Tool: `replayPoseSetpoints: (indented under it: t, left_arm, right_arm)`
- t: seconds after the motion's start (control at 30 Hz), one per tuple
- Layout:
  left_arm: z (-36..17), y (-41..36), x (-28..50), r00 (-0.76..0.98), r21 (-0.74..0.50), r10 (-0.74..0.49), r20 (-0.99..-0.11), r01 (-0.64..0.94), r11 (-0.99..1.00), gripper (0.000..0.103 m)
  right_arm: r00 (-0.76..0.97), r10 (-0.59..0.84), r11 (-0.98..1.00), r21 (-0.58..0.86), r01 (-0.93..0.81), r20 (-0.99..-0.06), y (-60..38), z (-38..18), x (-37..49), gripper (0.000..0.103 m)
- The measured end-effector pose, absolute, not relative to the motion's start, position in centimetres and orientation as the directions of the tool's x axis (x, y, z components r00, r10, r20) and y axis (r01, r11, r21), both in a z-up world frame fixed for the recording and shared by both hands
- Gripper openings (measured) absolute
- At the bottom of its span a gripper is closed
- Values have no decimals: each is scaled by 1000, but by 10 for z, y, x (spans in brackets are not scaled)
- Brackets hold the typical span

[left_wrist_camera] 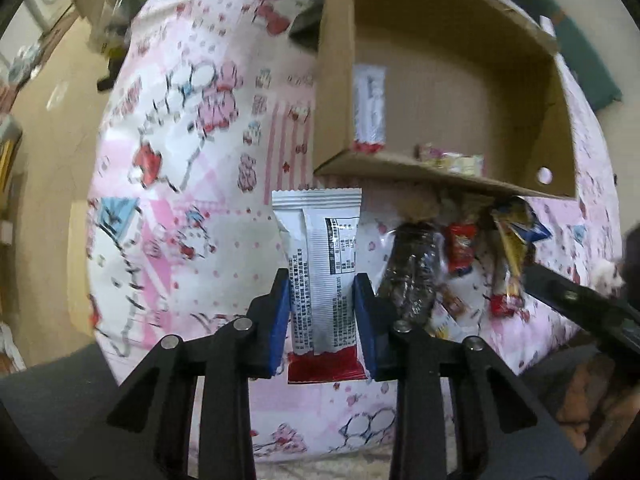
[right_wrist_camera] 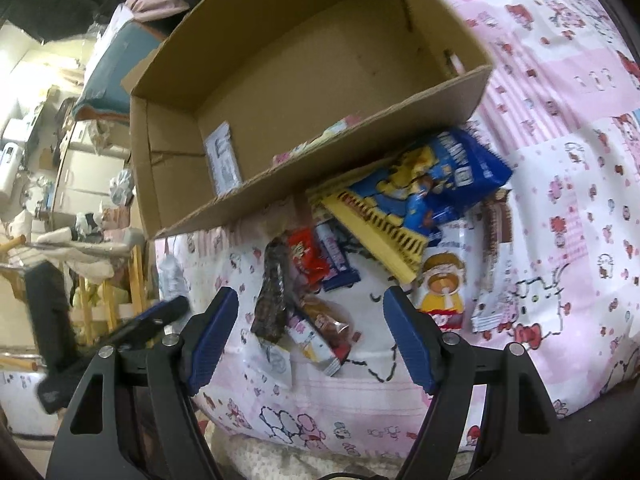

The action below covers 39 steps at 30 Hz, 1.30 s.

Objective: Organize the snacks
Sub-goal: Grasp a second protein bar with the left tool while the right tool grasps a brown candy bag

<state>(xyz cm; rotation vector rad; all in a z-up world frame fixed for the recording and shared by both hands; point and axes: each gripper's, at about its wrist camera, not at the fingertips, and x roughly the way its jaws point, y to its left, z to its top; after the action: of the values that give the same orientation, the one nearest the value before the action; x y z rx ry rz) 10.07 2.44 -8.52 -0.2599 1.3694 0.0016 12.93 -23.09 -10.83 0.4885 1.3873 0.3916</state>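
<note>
Slippage is the main worry: the left gripper (left_wrist_camera: 323, 304) has its blue pads pressed on the sides of a white-and-silver foil snack packet with a red bottom edge (left_wrist_camera: 322, 276), lifted clear of the pink cartoon-print cloth (left_wrist_camera: 180, 184), and smooth foil gripped only at its lower half could slide out or buckle on the way into the open brown cardboard box (left_wrist_camera: 452, 80) just beyond. The packet's top could also catch the box's near wall. The right gripper (right_wrist_camera: 312, 336) stands wide open and empty above the pile of mixed snack wrappers (right_wrist_camera: 320, 280) beside the box.
</note>
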Motion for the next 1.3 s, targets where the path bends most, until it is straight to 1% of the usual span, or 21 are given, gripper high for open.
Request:
replayPoseSetpoints:
  t: [0.03, 0.1, 0.13, 0.17, 0.27, 0.37, 0.53, 0.63, 0.67, 0.7, 0.73, 0.8, 0.83, 1.0, 1.13, 1.3]
  left_arm:
    - [-80, 27, 100, 212, -176, -146, -966, -133, 975, 27]
    - [-72, 28, 98, 215, -170, -143, -966, -111, 979, 27]
    - [-70, 30, 97, 216, -170, -144, -966, -107, 980, 27]
    - [-70, 30, 97, 221, -168, -141, -965, -108, 980, 27]
    - [-71, 37, 96, 238, -173, -138, -961, -134, 976, 27]
    - [-75, 47, 102, 242, -204, -155, -958, -195, 959, 27]
    - [-78, 51, 104, 253, -204, -144, -957, -230, 952, 27]
    - [-78, 52, 107, 258, -215, -151, -954, -242, 946, 27]
    - [-78, 53, 107, 261, -219, -153, -953, -245, 944, 27]
    - [-77, 53, 108, 263, -222, -155, -952, -248, 943, 27]
    - [-76, 53, 108, 265, -225, -157, -951, -247, 943, 27]
    - [-75, 52, 109, 267, -232, -165, -949, -242, 942, 27]
    - [-75, 51, 109, 268, -233, -167, -949, -239, 943, 27]
    - [-75, 49, 111, 269, -235, -170, -948, -231, 944, 27]
    - [-76, 49, 109, 270, -219, -153, -951, -233, 947, 27]
    - [-79, 52, 106, 268, -216, -147, -952, -250, 944, 27]
  right_arm:
    - [131, 539, 838, 545, 9, -832, -226, -110, 129, 77]
    - [92, 571, 819, 573, -12, -815, -215, -114, 129, 72]
    - [69, 591, 806, 591, -17, -804, -208, -117, 129, 66]
    - [44, 605, 796, 605, -22, -795, -202, -120, 129, 63]
    - [-3, 602, 798, 602, -36, -798, -181, -129, 130, 60]
    - [-43, 561, 826, 562, -43, -827, -160, -144, 134, 56]
    - [-65, 462, 885, 464, -33, -885, -138, -165, 140, 56]
    - [-41, 403, 912, 405, -69, -914, -123, -168, 142, 55]
    - [-26, 386, 918, 386, -84, -922, -120, -166, 142, 46]
    - [-11, 369, 924, 368, -99, -929, -116, -164, 141, 44]
    - [-1, 375, 921, 373, -109, -927, -115, -162, 141, 38]
    - [5, 405, 908, 402, -121, -914, -116, -158, 140, 23]
    - [7, 427, 898, 423, -120, -904, -116, -154, 140, 12]
    - [26, 542, 836, 536, -117, -840, -127, -131, 131, 8]
    - [28, 593, 802, 588, -108, -805, -135, -123, 115, 8]
    - [56, 627, 776, 617, -129, -777, -157, -105, 100, 8]
